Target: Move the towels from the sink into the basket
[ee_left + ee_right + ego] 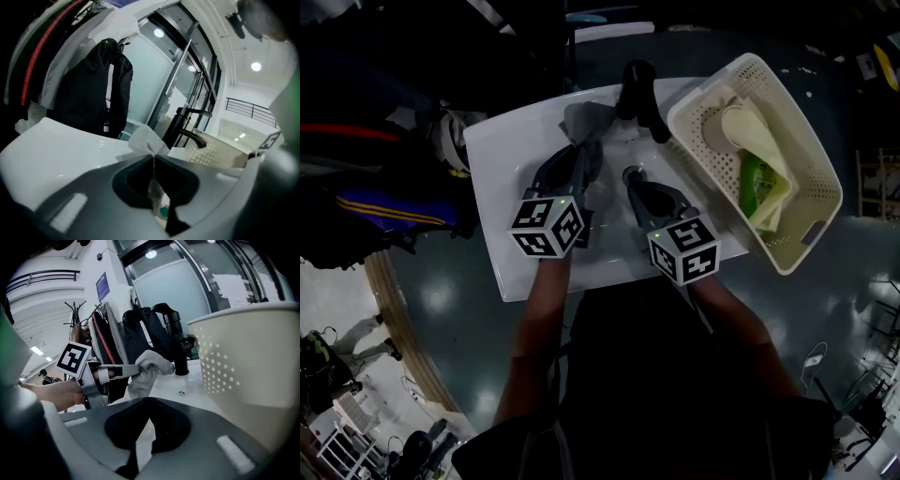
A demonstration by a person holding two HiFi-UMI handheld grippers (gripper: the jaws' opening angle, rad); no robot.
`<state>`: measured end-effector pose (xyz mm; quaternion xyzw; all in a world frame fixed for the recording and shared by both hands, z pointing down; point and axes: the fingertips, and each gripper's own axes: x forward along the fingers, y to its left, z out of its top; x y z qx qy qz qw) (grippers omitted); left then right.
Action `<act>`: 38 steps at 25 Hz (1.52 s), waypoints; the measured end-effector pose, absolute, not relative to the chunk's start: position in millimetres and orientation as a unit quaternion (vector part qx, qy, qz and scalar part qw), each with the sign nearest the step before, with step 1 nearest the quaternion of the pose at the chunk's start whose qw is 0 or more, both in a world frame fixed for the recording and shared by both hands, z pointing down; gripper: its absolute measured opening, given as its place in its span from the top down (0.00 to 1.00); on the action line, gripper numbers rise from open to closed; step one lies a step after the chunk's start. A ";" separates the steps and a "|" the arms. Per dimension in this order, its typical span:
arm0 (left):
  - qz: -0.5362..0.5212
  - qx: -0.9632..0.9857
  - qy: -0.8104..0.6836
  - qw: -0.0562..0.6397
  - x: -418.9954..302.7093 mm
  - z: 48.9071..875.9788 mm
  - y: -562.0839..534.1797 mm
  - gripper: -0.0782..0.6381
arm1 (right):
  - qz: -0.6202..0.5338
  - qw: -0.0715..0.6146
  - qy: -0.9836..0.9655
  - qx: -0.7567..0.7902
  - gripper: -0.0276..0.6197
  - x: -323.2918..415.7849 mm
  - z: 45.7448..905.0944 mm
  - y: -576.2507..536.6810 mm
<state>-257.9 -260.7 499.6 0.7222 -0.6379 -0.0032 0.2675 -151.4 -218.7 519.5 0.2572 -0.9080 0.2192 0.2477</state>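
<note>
Left tool: Your left tool was pinched almost fully together on a grey towel. A thin fold was caught at its tips and the rest of the cloth bunched just beyond them.
Right tool: Your right tool was closed all the way and carried nothing. It hung just to the right of your left tool.
Towel: The grey towel hung off the left tool's tips above the white sink, with the black faucet ahead of that tool and slightly to its right.
Basket: The perforated cream basket stood to the right of both tools, close beside the right one. A cream towel and a green towel lay inside it.
Step in hand: You looked to be carrying the grey towel across to the basket.
Doing it well: You needed enough height for the hanging cloth to clear the basket's near rim. The swing had to pass on your side of the faucet so nothing snagged. Your right tool sat between the towel and the basket, so drawing it aside first would have helped.
Release: Letting go only once the tips were over the basket's open middle looked best.
Risk: The grip was on a narrow fold, so a quick swing could have let the towel slip out.
</note>
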 end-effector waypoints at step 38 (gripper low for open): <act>-0.031 0.782 -0.604 0.149 -173.8 351.8 -204.8 0.87 | 0.141 0.126 -0.942 0.278 0.96 -98.5 361.1 -209.3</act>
